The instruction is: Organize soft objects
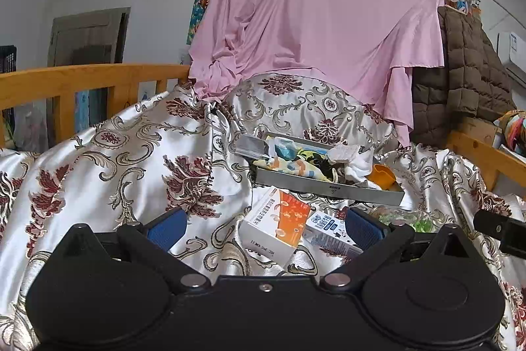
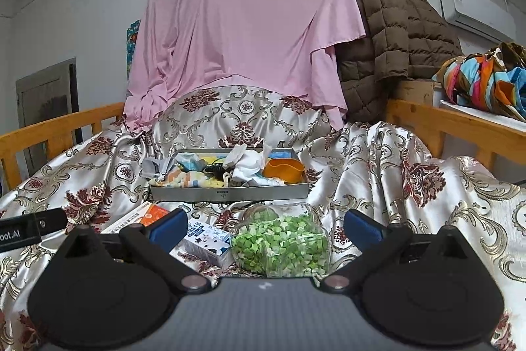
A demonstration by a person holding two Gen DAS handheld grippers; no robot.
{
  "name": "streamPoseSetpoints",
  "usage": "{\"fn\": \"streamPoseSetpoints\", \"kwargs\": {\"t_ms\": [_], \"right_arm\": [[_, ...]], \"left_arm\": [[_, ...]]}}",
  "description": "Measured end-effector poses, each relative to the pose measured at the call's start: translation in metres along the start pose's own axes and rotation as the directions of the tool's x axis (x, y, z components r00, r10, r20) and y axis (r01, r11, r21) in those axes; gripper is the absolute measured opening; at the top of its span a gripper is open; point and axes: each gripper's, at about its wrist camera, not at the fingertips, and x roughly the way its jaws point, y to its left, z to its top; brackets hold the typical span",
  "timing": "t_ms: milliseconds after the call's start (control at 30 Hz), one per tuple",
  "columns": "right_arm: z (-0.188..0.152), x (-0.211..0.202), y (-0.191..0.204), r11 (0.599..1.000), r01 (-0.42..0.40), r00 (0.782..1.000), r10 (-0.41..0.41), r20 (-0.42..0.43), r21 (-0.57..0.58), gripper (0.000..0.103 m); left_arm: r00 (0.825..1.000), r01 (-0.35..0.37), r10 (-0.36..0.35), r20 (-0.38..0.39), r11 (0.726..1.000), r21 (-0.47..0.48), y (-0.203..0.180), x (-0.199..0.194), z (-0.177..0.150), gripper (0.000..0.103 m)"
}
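Observation:
A grey metal tray (image 1: 328,188) (image 2: 230,193) rests on the floral bedspread, filled with soft items: a white cloth (image 2: 246,165), a patterned cloth (image 2: 184,178), an orange cup (image 2: 284,170). In front of it lie an orange-and-white box (image 1: 279,226) (image 2: 144,217), a small blue-and-white carton (image 1: 328,234) (image 2: 207,239) and a clear bag of green pieces (image 2: 282,244) (image 1: 404,217). My left gripper (image 1: 264,227) is open, hovering over the boxes. My right gripper (image 2: 263,227) is open above the green bag. Nothing is held.
Wooden bed rails (image 1: 82,81) (image 2: 460,124) run along both sides. A pink sheet (image 2: 250,22) hangs behind the pillow mound. A brown quilted jacket (image 2: 394,38) and a colourful cloth bundle (image 2: 486,78) sit at the right.

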Motion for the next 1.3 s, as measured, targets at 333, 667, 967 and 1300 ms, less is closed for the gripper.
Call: {"fn": "streamPoseSetpoints", "kwargs": {"t_ms": [333,667,967,1300], "right_arm": [[-0.005,-0.008,-0.006,0.999,0.019,1.000,-0.019,-0.023,0.031,0.103],[-0.016,-0.009,0.004,1.000,0.011,0.997,-0.010,-0.072,0.014,0.103],[-0.022,-0.001,0.007,1.000,0.027,0.993,-0.026,-0.117,0.005,0.103],[-0.025,0.000,0.010,1.000,0.026,0.992,-0.027,-0.126,-0.010,0.103]], "left_arm": [[1.000,-0.019,0.019,-0.012,1.000,0.014,-0.001,-0.011,-0.009,0.102],[0.998,-0.039,0.040,-0.057,0.999,0.024,0.001,-0.010,-0.020,0.102],[0.997,-0.049,0.051,-0.062,0.998,0.026,0.000,-0.007,-0.024,0.102],[0.997,-0.055,0.056,-0.061,0.998,0.025,0.001,-0.006,-0.024,0.102]]}}
